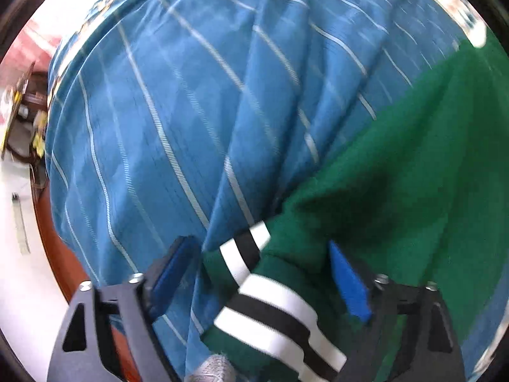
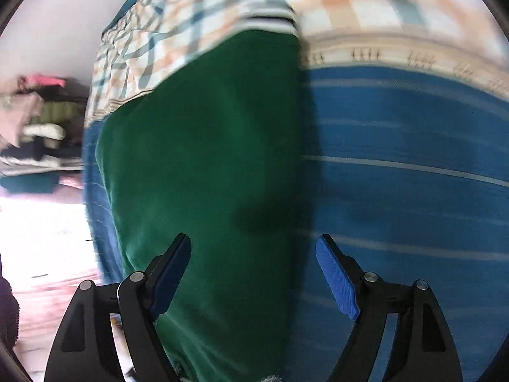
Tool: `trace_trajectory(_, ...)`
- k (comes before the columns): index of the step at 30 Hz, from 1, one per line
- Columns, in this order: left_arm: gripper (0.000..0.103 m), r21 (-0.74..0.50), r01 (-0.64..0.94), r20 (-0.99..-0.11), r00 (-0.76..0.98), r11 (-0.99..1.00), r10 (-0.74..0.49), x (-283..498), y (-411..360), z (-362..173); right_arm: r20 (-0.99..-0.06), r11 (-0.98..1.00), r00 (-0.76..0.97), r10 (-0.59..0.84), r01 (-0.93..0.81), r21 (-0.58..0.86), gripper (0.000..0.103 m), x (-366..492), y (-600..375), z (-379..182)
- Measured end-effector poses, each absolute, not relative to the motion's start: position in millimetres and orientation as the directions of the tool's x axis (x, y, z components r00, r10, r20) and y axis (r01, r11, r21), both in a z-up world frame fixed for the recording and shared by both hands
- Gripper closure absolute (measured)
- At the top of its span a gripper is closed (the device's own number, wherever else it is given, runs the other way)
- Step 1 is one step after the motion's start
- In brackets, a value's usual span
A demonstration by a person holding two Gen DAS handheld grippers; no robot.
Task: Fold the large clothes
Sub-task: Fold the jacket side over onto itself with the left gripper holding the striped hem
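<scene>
Between left fingers: left gripper [image 1: 264, 273] wide, striped cuff of soft green knit garment [image 1: 397, 172] unclamped.
Right fingers: right gripper [image 2: 254, 270] wide, holding nothing.
Handling: likely light, floppy; pinch the ribbed cuff [image 1: 270, 302].
Underneath: blue striped bedsheet [image 1: 159, 111].

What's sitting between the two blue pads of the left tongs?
In the left wrist view, the green garment's black-and-white striped cuff lies between the open left tongs.

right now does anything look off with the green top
Yes: the green top isn't flat. In the left view its striped cuff lies bunched and twisted between the open left gripper fingers, over the blue sheet.
</scene>
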State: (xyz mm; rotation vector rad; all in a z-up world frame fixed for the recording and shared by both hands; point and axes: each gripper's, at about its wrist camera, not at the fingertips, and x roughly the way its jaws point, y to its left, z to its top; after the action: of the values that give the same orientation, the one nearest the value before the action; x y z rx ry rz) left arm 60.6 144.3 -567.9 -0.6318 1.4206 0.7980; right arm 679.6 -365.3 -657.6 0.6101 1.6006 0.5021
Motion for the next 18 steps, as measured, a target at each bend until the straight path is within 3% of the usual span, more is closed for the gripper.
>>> trace_trajectory(4,0.012,0.073,-0.778,-0.995,-0.017,0.624,0.095,58.1,149.2,-567.8,-0.645,0.650,-0.080,0.760,0.077,0.756,0.019,700.9,-340.1,-707.1)
trace_trajectory(5,0.012,0.087,-0.760,-0.994,-0.021,0.645,0.110,59.2,147.6,-566.3,-0.609,0.611,-0.052,0.791,0.027,0.791,0.025,705.9,-330.4,-706.0)
trace_trajectory(6,0.012,0.097,-0.748,-0.992,-0.023,0.657,0.121,63.8,147.0,-565.8,-0.601,0.602,-0.043,0.798,0.009,0.798,0.037,707.3,-322.4,-705.7)
trace_trajectory(7,0.012,0.110,-0.734,-0.991,-0.027,0.670,0.133,65.0,146.0,-565.1,-0.602,0.602,-0.028,0.798,0.012,0.798,0.063,706.3,-317.4,-705.9)
trace_trajectory(8,0.012,0.119,-0.725,-0.989,-0.028,0.678,0.143,66.1,145.6,-564.6,-0.590,0.590,-0.007,0.807,0.023,0.807,0.075,702.9,-317.5,-704.8)
trace_trajectory(10,0.012,0.129,-0.713,-0.988,-0.029,0.689,0.154,71.8,147.9,-565.2,-0.539,0.529,0.110,0.835,0.111,0.842,0.085,685.3,-331.9,-693.1)
trace_trajectory(14,0.012,0.128,-0.682,-0.985,-0.003,0.720,0.172,79.7,159.1,-545.1,-0.481,0.407,0.278,0.831,0.285,0.868,0.088,625.3,-402.0,-663.9)
trace_trajectory(18,0.012,0.069,-0.673,-0.980,0.094,0.736,0.178,80.9,178.9,-498.6,-0.553,0.376,0.365,0.749,0.454,0.808,0.088,537.3,-481.6,-646.9)
